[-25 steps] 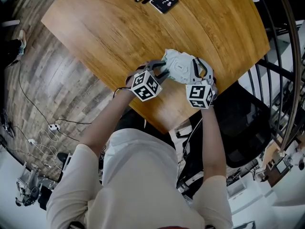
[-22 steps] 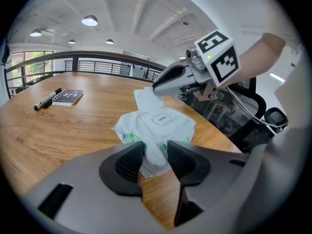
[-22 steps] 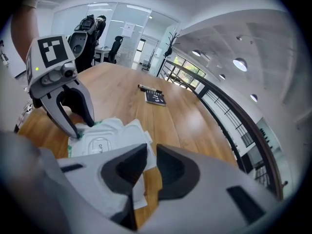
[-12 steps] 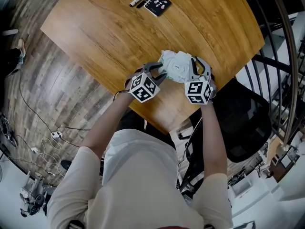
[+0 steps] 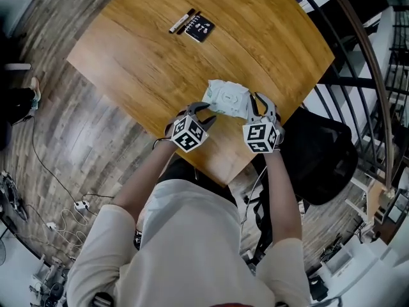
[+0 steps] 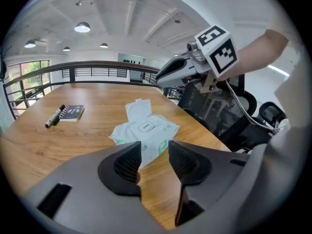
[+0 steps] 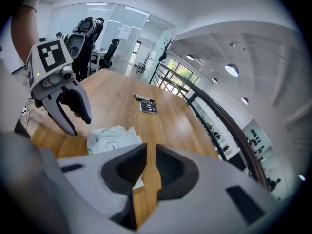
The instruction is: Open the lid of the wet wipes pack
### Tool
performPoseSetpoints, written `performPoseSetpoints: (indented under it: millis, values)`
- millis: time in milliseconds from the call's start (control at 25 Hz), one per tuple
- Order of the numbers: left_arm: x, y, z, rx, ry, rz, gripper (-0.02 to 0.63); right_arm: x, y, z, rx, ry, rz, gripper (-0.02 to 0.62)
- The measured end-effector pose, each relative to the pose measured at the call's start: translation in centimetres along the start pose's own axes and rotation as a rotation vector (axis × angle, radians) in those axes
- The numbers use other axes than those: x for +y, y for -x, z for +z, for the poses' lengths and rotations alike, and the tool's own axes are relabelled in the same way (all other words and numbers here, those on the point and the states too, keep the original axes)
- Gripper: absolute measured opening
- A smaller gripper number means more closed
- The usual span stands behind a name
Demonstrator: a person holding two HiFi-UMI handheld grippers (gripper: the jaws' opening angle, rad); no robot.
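Observation:
The white wet wipes pack [image 5: 227, 99] lies flat on the wooden table [image 5: 147, 62] near its front edge. In the left gripper view the pack [image 6: 146, 130] shows its lid [image 6: 138, 107] flipped up at the far end, with an "OPEN" label behind it. My left gripper [image 5: 206, 114] hangs just left of the pack, off it, and its jaws [image 6: 155, 150] stand open and empty. At the pack's right end is my right gripper [image 5: 262, 103]. It shows a narrow gap [image 7: 151, 152] with nothing in it, and the pack [image 7: 114, 138] lies beyond.
A small black notebook [image 5: 199, 28] and a marker [image 5: 181, 20] lie at the table's far side. A black office chair [image 5: 319, 152] stands just past the table's right edge, with a curved railing [image 5: 358, 62] behind it. Cables [image 5: 70, 203] lie on the floor to the left.
Both grippers have come off the pack and lifted back toward me. The pack stays on the table.

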State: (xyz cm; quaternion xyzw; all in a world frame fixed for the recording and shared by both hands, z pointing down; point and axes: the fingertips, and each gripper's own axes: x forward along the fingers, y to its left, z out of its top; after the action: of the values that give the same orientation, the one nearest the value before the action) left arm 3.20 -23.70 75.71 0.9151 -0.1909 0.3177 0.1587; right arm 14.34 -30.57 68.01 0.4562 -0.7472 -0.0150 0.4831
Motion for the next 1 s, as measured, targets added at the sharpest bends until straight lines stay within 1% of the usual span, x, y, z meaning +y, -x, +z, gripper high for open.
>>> performPoseSetpoints:
  millis: [160, 320, 440, 560, 640, 760, 1000]
  values:
    - [-1.4, 2.3, 1.4, -0.019, -0.011, 0.034, 0.167, -0.3, 3.9, 0.7, -0.031, -0.022, -0.018, 0.055]
    - [-3.2, 5.3, 3.4, -0.044, -0.04, 0.08, 0.166, 0.0, 8.2, 0.8, -0.064, -0.036, -0.02, 0.055]
    - [-5.2, 7.7, 5.1, -0.066, -0.055, 0.11, 0.166, 0.2, 12.0, 0.6, -0.095, -0.074, -0.01, 0.055]
    - [-7.4, 9.8, 6.3, -0.085, -0.074, 0.147, 0.166, 0.6, 15.3, 0.4, -0.128, -0.138, 0.007, 0.055]
    - [-9.1, 11.1, 6.7, -0.1, -0.06, 0.17, 0.166, 0.9, 17.6, 0.0, -0.15, -0.199, 0.018, 0.055]
    - [-11.6, 13.4, 7.0, -0.131, -0.013, 0.2, 0.166, 1.8, 20.9, -0.8, -0.186, -0.278, 0.03, 0.055]
    - [-15.8, 18.5, 8.9, -0.225, 0.064, 0.259, 0.166, 3.0, 26.9, -1.5, -0.258, -0.338, 0.034, 0.055]
